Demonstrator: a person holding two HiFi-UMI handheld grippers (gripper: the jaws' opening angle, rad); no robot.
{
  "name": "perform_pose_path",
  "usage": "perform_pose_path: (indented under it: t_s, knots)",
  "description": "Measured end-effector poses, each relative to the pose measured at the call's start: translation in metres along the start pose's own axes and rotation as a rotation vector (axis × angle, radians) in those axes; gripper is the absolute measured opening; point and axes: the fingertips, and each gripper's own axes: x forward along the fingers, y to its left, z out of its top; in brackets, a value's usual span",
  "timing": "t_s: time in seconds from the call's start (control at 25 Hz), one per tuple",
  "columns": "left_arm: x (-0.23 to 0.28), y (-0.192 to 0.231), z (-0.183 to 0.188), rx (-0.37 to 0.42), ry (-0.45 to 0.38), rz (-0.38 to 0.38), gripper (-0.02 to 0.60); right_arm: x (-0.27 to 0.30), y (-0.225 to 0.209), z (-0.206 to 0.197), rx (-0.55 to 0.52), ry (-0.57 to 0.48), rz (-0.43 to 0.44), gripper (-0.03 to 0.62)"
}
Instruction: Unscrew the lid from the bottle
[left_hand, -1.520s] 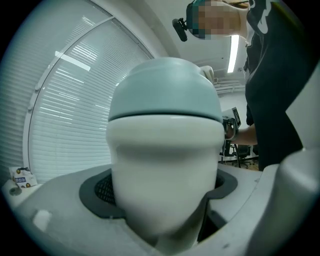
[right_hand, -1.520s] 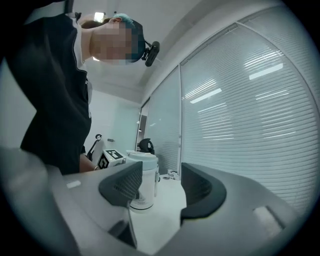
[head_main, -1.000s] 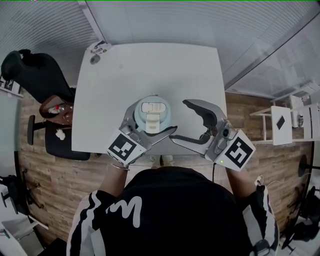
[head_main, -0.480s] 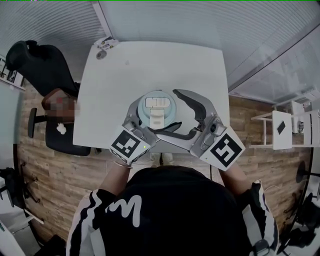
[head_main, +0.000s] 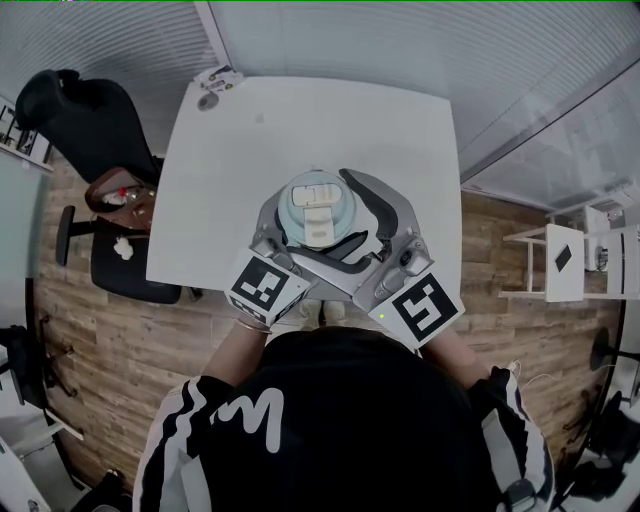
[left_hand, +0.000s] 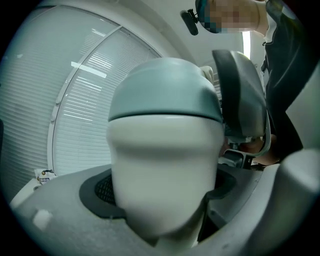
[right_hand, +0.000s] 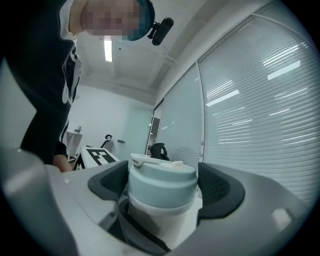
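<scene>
A white bottle (left_hand: 165, 170) with a pale blue lid (head_main: 318, 203) stands upright near the front edge of the white table (head_main: 300, 120). My left gripper (head_main: 300, 238) is shut on the bottle's body below the lid. My right gripper (head_main: 338, 225) reaches in from the right, and its jaws have just been opening. In the right gripper view the lid (right_hand: 162, 182) sits between the two dark pads (right_hand: 220, 190), with a narrow gap on the right side and the left pad close beside it.
A small object (head_main: 215, 78) lies at the table's far left corner. A black chair (head_main: 80, 120) with things on its seat stands to the left. A white rack (head_main: 570, 260) stands on the wooden floor to the right.
My right gripper has moved left from beside the bottle until its jaws stand around the lid. The left gripper has kept its hold on the bottle.
</scene>
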Motion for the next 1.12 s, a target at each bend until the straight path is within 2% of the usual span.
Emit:
perform_pose_path:
  t_s: [0.28, 0.4, 0.52, 0.64, 0.84, 1.12]
  knots:
    - [-0.002, 0.004, 0.003, 0.007, -0.011, 0.035, 0.456, 0.006, 0.000, 0.000, -0.012, -0.004, -0.050, 0.423]
    - [-0.002, 0.004, 0.002, 0.012, -0.005, 0.037, 0.456, 0.007, 0.000, -0.001, 0.002, 0.000, -0.036, 0.423]
    - [-0.002, 0.001, 0.002, 0.031, 0.004, 0.022, 0.456, 0.006, 0.003, -0.002, 0.009, 0.004, 0.014, 0.427]
    - [-0.004, -0.006, 0.002, 0.052, 0.015, -0.013, 0.456, 0.004, 0.007, -0.002, 0.030, 0.013, 0.075, 0.433]
    - [-0.005, -0.022, 0.007, 0.063, 0.027, -0.131, 0.456, -0.004, 0.013, 0.002, 0.051, 0.003, 0.191, 0.442]
    - [-0.012, -0.037, 0.014, 0.057, 0.040, -0.248, 0.456, -0.011, 0.021, 0.008, 0.012, 0.017, 0.299, 0.463]
